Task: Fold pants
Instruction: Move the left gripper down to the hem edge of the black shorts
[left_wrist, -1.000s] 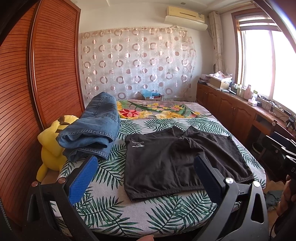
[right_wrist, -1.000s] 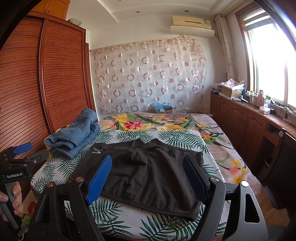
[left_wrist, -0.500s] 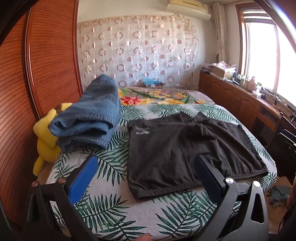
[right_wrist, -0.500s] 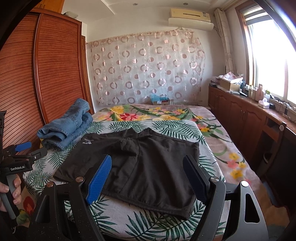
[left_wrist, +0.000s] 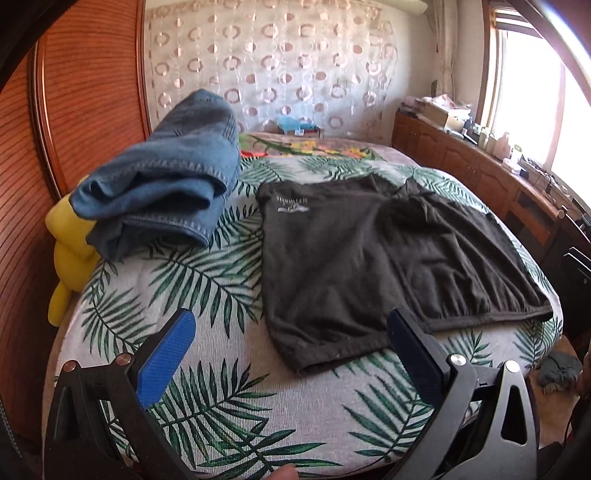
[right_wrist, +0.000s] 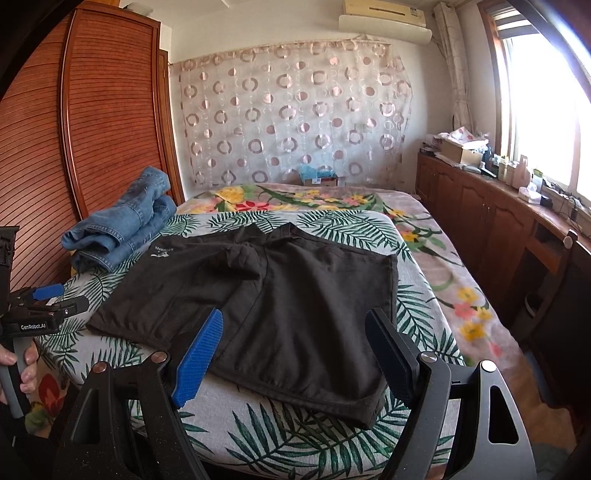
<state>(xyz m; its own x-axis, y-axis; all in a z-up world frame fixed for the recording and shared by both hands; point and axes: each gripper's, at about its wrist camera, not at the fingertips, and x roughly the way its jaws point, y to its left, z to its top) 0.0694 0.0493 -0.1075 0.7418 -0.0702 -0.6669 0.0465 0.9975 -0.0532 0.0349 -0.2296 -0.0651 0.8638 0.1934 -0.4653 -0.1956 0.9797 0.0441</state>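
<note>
The bed (right_wrist: 417, 236), spread with a palm-leaf cover, fills the room, and the black pants (right_wrist: 280, 295) lie flat across its near half, waistband towards the foot edge, with a heap of blue jeans (left_wrist: 162, 184) just beside them near the wardrobe. They look light, soft and limp, the sort of cloth that sags and creases once lifted, so I judge the waistband corners the surest places to pinch. The left gripper (left_wrist: 291, 350) and right gripper (right_wrist: 295, 354) both hover over the near hem, jaws spread wide and empty.
</note>
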